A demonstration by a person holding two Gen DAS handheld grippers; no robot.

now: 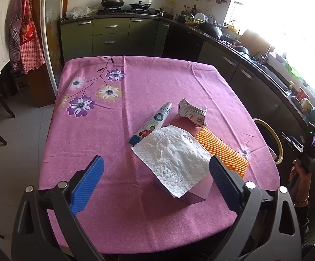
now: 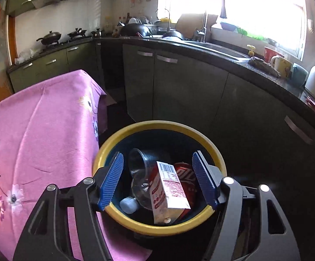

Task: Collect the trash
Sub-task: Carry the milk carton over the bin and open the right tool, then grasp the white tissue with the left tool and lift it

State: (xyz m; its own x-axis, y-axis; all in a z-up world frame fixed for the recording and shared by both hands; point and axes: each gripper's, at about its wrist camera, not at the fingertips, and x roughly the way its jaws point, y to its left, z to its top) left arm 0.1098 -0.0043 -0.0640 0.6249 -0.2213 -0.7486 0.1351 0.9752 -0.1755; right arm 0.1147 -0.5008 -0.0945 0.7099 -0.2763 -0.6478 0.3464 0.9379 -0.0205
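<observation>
Left gripper [image 1: 155, 170]: you hold it over the near end of the table with its blue-padded fingers spread wide; nothing sits between the pads
Right gripper [image 2: 158, 178]: you hold it above the bin with its fingers parted; the pads press on nothing, and the carton shows between them, lying lower down in the bin
Tissue [image 1: 171, 157]: white, square, embossed along its edges, crumpled in the middle; it drapes over a small purple box [image 1: 195, 196] in front of your left gripper
Tube [image 1: 152, 125]: flattened, silver and white, with printed figures and a dark blue crimped end; it lies beside the tissue, and its crimped end is just beside the tissue's corner
Crumpled paper pack [image 1: 192, 112]: white with black print and a barcode; it lies just beyond the tissue, near the tube's far end
Orange ribbed sleeve [image 1: 222, 152]: lies flat, right of the tissue, near the table's right edge
Bin [image 2: 122, 134]: round, yellow rim, dark inside; it stands on the floor just beside the table's right edge
Carton [image 2: 168, 191]: white and red, barcode on top; it lies in the bin on a red can [image 2: 185, 174]
Clear plastic cup [image 2: 138, 163]: lies on its side in the bin, left of the carton
White cap [image 2: 129, 204]: sits at the bin's near left wall
Table [image 1: 113, 206]: covered by a pink cloth with printed flowers
</observation>
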